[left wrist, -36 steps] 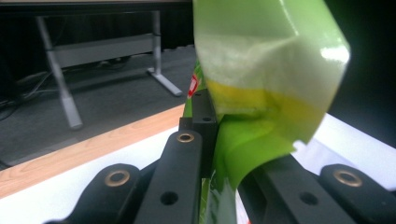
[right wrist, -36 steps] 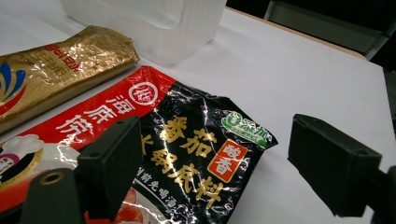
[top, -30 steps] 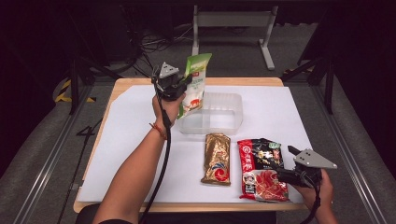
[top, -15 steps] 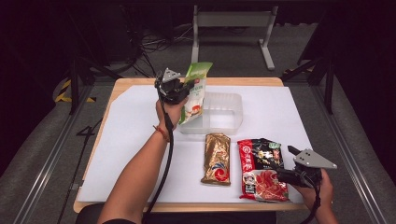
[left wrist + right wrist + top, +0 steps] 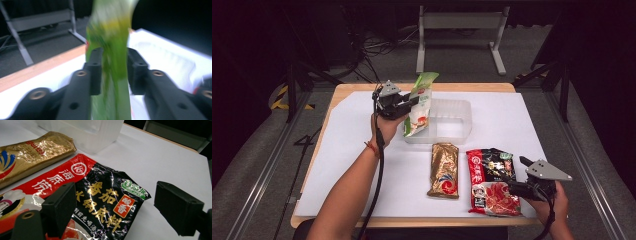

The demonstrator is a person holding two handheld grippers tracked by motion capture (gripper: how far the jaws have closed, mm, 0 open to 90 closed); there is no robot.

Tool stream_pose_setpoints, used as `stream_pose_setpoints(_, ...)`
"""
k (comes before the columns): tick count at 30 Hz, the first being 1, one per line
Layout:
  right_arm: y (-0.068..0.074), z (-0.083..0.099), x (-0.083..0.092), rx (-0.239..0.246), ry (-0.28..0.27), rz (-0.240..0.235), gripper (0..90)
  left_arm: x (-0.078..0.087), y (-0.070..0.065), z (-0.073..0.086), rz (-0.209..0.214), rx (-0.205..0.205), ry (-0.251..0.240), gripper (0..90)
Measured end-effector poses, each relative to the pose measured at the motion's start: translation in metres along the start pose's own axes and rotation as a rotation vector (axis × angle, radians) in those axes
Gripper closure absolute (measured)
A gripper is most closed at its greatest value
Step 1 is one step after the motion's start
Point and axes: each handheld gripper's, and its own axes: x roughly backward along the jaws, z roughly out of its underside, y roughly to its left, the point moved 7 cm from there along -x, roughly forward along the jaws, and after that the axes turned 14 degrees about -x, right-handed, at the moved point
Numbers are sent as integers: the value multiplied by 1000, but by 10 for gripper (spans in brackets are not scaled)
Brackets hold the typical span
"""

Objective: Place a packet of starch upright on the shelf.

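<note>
My left tongs [image 5: 408, 103] have just been opening around the green packet [image 5: 419, 102]; I ease it upright into the clear tub [image 5: 459, 119]; right tongs [image 5: 516, 175] gape empty.

The green packet [image 5: 419, 102] looked like thin, glossy plastic film. The bin [image 5: 452, 120] beside it was frosted, translucent plastic — smooth-walled. The gold packet [image 5: 444, 170] had a crinkled metallic-foil sheen, and the red-and-black packet [image 5: 492, 180] was shiny, wrinkled film catching highlights. The table [image 5: 472, 87] showed a pale wood edge under a matt white sheet [image 5: 512, 125] — paper-like. The jaw pads were matt black.
</note>
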Motion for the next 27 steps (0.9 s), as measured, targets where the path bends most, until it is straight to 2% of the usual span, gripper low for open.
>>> stream_pose_setpoints(3,1,0,0,7,1,2,183,5,-7,15,15,-71,47,656)
stream_pose_setpoints(4,1,0,0,6,1,0,184,7,-8,19,16,-82,58,640)
stream_pose_setpoints(6,1,0,0,5,2,2,184,12,-11,25,30,-86,56,637)
stream_pose_setpoints(7,1,0,0,5,2,2,184,18,-12,29,38,-106,61,638)
stream_pose_setpoints(11,1,1,-1,4,5,2,184,29,-16,36,64,-113,53,656)
stream_pose_setpoints(15,2,1,-1,10,10,3,184,36,-21,44,88,-142,75,672)
stream_pose_setpoints(16,2,1,-1,10,10,3,184,37,-22,45,94,-157,85,710)
stream_pose_setpoints(18,2,1,-1,12,10,4,183,36,-23,49,94,-179,118,779)
stream_pose_setpoints(22,3,1,-1,18,8,0,184,30,-25,57,109,-184,166,887)
stream_pose_setpoints(27,3,0,0,25,4,1,184,16,-34,64,102,-254,256,898)
